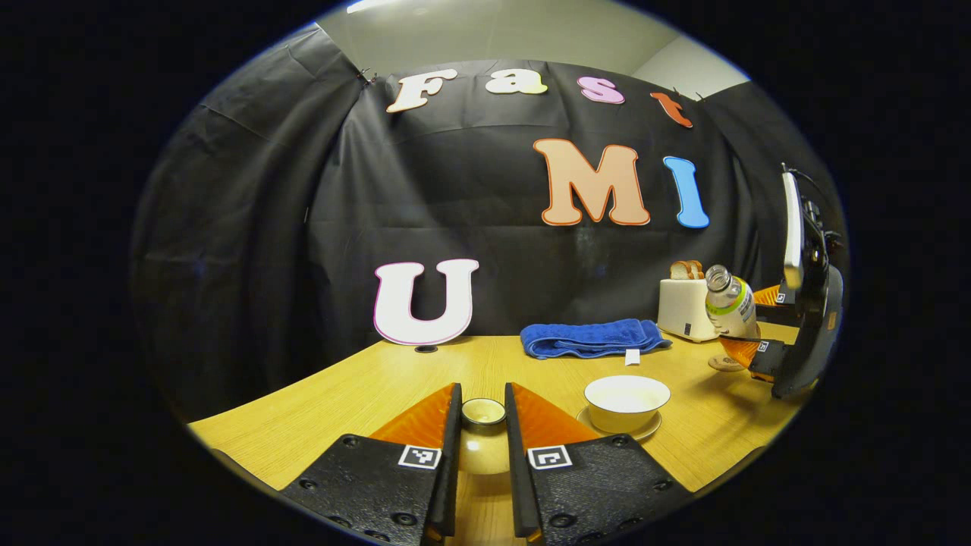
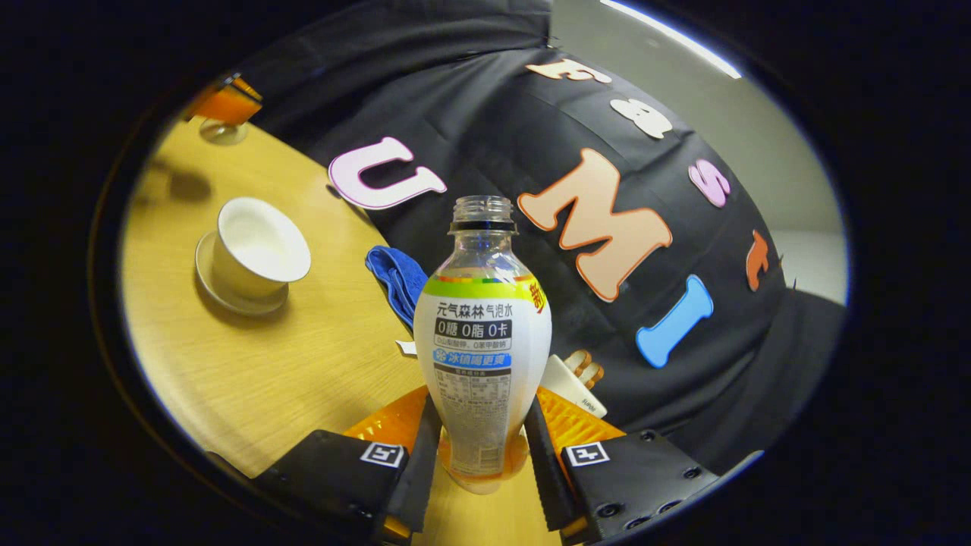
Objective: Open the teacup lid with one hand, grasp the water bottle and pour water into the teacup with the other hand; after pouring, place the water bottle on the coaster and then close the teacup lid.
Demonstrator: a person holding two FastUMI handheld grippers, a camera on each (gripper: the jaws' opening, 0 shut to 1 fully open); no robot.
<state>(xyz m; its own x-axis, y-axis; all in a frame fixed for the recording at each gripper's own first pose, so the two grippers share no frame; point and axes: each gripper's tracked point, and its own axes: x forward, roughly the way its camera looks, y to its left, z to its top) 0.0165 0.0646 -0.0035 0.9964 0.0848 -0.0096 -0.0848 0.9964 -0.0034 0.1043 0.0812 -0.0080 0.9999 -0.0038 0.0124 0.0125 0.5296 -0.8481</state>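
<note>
White teacup [image 2: 258, 250] stands uncovered as pouring nears.
Left gripper [image 1: 483, 425] clasps the lid [image 1: 483, 412]; right gripper [image 2: 478, 447] grips the uncapped water bottle [image 2: 482, 334], coaster [image 1: 727, 363] waiting.

The teacup lid [image 1: 483, 444] sits clamped in the left hand-held gripper [image 1: 483, 413], whose fingers cover its sides, so I see just the knob and a strip of dome. Over by the toaster [image 1: 685, 309], the coaster [image 1: 726, 363] is a sliver, half behind the right hand-held gripper [image 1: 747, 334]. The water bottle [image 2: 482, 341] has its base tucked between the fingers in the right gripper view, and it hides part of the blue towel [image 2: 397, 277]. Whether the teacup [image 2: 259, 248] holds water, I cannot tell; its saucer [image 2: 237, 299] is mostly covered
</note>
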